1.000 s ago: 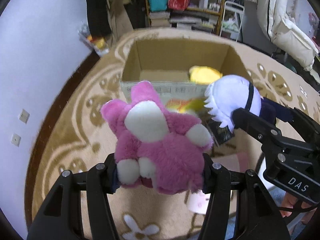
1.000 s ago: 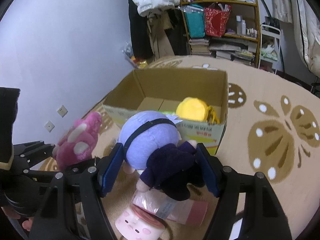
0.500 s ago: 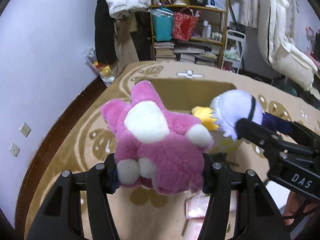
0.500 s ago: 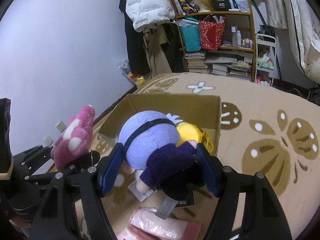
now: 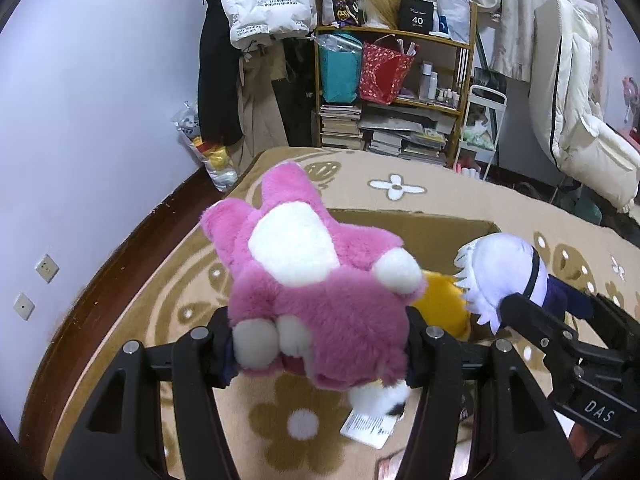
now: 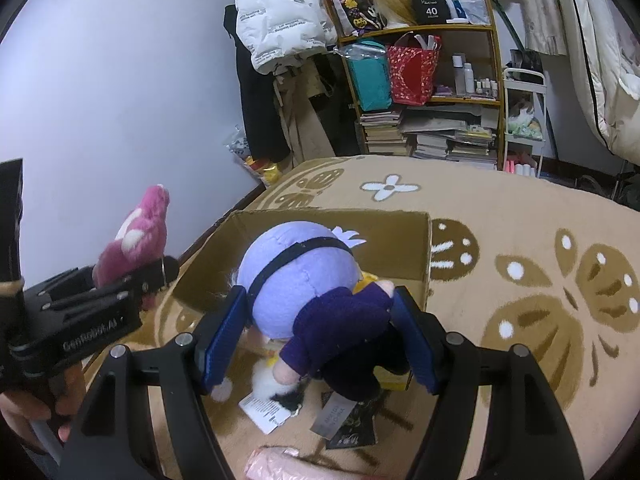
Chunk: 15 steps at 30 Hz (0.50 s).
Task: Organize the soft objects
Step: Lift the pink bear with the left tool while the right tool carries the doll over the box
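Left gripper (image 5: 320, 344) clamps pink plush (image 5: 312, 280); right gripper (image 6: 320, 336) — marked "DAS" — clamps doll (image 6: 308, 288).

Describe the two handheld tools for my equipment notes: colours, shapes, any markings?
Both are matte black frames with silver screws and triangular cut-outs. The right tool has blue pads and reads "DAS" on its side. The left tool bears white lettering on its side, too blurred to read.

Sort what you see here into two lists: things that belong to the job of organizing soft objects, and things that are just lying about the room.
Part of the job:
- pink plush, in the left gripper
- purple-headed doll, in the right gripper
- yellow plush
- cardboard box

Lying about:
- bookshelf
- white puffer jacket
- patterned rug
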Available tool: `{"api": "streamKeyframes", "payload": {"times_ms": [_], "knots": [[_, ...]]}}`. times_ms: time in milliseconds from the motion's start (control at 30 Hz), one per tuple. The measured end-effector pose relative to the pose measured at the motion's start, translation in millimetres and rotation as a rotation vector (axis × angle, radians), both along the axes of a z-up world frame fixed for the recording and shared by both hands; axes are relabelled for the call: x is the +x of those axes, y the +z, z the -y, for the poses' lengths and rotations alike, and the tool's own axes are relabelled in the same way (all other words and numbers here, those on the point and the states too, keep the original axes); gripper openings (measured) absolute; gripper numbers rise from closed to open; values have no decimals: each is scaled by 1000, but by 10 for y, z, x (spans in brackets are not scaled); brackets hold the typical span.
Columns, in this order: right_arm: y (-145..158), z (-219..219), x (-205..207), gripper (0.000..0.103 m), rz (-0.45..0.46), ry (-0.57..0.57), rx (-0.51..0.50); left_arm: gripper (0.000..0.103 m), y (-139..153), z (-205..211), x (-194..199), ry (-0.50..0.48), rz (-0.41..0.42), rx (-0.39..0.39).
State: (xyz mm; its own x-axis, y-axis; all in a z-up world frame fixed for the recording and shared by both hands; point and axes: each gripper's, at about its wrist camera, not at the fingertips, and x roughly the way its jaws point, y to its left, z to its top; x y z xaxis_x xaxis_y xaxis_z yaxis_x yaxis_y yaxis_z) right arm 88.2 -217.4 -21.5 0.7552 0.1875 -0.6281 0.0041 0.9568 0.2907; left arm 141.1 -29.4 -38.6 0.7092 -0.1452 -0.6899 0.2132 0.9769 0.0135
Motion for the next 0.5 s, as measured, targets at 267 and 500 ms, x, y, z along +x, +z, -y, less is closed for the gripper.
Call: {"api": "streamKeyframes", "payload": {"times_ms": [267, 500], "knots": [[-69, 111, 226, 77, 37, -34, 0, 58, -44, 63, 172, 5, 45, 17], [-131, 166, 380, 77, 47, -49, -41, 58, -112, 74, 301, 15, 48, 39]]}}
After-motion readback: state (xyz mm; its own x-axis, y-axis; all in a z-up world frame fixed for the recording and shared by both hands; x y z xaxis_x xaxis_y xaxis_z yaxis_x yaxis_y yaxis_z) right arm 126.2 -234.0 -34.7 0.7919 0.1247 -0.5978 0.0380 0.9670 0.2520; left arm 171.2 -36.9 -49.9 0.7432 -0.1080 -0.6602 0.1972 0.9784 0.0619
